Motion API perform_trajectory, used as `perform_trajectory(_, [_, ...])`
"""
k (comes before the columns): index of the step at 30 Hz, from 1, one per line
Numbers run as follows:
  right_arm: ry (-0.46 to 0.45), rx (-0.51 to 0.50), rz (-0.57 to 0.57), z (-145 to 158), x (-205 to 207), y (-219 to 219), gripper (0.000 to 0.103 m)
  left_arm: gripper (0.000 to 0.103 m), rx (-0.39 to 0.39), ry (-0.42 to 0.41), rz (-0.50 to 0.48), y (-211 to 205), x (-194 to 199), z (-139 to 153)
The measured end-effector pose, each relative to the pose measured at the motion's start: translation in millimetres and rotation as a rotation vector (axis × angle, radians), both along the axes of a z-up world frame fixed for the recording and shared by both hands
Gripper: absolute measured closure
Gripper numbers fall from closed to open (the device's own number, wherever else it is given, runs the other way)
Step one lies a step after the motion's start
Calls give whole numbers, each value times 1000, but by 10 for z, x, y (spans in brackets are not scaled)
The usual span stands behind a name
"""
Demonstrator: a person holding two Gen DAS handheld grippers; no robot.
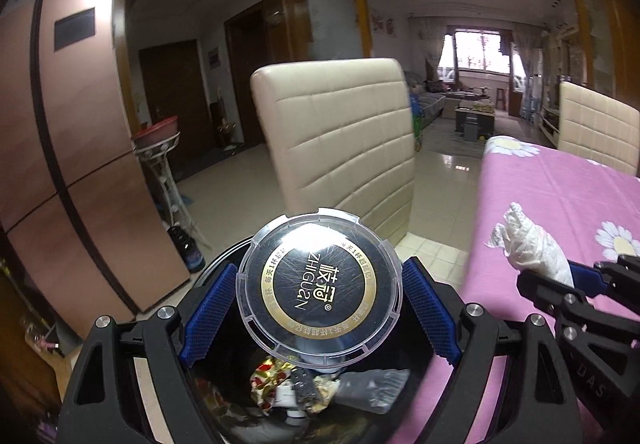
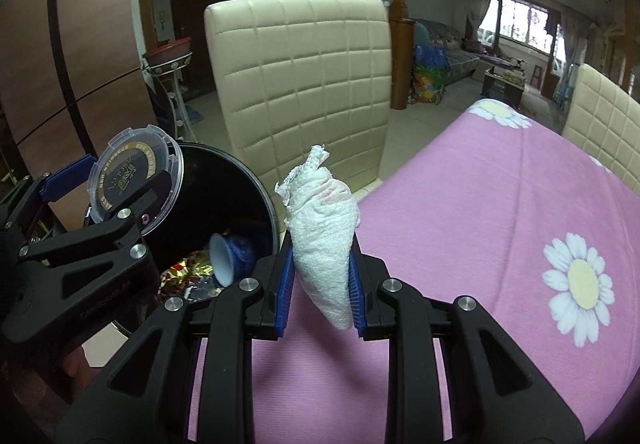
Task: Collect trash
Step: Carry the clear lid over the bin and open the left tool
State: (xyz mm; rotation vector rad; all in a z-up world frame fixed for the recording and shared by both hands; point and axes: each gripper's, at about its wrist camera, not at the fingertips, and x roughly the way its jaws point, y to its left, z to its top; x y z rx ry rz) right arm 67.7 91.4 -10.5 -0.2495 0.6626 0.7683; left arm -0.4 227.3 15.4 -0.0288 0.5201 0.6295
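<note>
Gripping a crumpled white paper towel (image 2: pixel 324 228) between its blue pads (image 2: pixel 283 284), the right gripper (image 2: pixel 320 292) has its fingers drawn in narrow, both pads pressing the wad's sides; the jaws are easing apart slightly with the towel between them. The wad stands up out of the fingers, its twisted tip uppermost, above the near edge of a table under a pink tablecloth (image 2: pixel 480 203) printed with white daisies. To the left, the left gripper (image 1: pixel 320 304) holds a round clear plastic lid (image 1: pixel 320 284) with a black and gold label, its fingers spread wide and a blue pad touching each side of the lid's rim. The lid hangs tilted over the mouth of a black trash bin (image 2: pixel 240 183), which stands just beside the table's edge. Inside the bin lie a blue and white cup (image 2: pixel 232 256) on its side, some gold foil wrapper (image 2: pixel 188 268) and other scraps too jumbled to name. Just beyond the bin and table stands a cream quilted chair (image 2: pixel 300 75), its back facing the cameras, and a second chair (image 2: pixel 608 123) of the same kind sits at the table's far right. Left of the bin is a brown double-door fridge (image 1: pixel 60 123), with a white wire stand (image 1: pixel 164 163) bearing a red basin beside it. Farther off, a tiled floor runs to a living room with a sofa (image 2: pixel 452 51) and a bright window (image 1: pixel 476 51).
</note>
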Motion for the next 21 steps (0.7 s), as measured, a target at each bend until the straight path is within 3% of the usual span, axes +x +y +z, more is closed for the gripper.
perform_trajectory(7, [-8, -10, 37, -32, -94, 163, 76, 21, -36, 21, 54, 295, -136, -85])
perform_trajectory(14, [15, -16, 27, -57, -62, 203, 77, 20, -83, 18, 46, 426, -183, -97])
perform_trajectory(17, [16, -22, 32, -64, -66, 258, 77, 13, -98, 3, 71, 509, -227, -103])
perform_trajectory(21, [16, -31, 46, -63, -79, 330, 77, 11, -102, 0, 62, 539, -278, -129])
